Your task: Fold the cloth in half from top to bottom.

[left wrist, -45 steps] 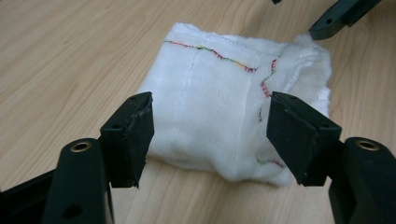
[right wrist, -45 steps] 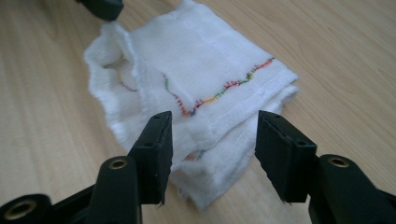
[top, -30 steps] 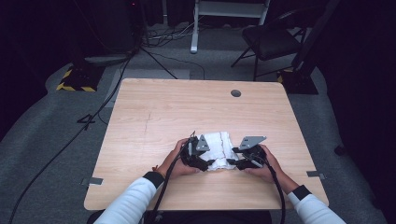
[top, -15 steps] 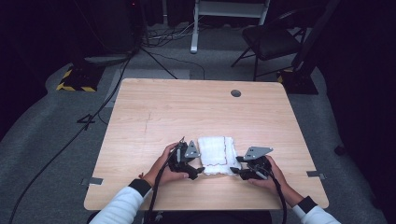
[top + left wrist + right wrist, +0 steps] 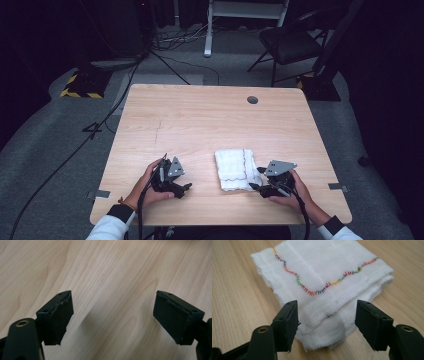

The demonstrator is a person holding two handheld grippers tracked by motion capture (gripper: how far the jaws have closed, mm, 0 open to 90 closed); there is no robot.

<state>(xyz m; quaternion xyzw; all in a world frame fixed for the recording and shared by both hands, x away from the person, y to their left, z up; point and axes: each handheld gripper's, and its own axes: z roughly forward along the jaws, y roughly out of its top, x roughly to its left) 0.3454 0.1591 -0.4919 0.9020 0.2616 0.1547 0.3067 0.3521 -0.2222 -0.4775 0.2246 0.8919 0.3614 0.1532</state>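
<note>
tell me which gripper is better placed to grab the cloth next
Right. The right gripper sits at the near right corner of the folded cloth, its open fingers framing that corner. The left gripper is open too, but off to the cloth's left over bare table.

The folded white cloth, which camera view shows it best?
The right gripper view: the folded white cloth lies close up, its coloured zigzag stitching and layered edges plain. The high view shows it small, on the table beside the right tongs. The left gripper view looks at bare wood.

Cloth's [image 5: 324, 285] near corner — behind fingers [image 5: 287, 325]
</note>
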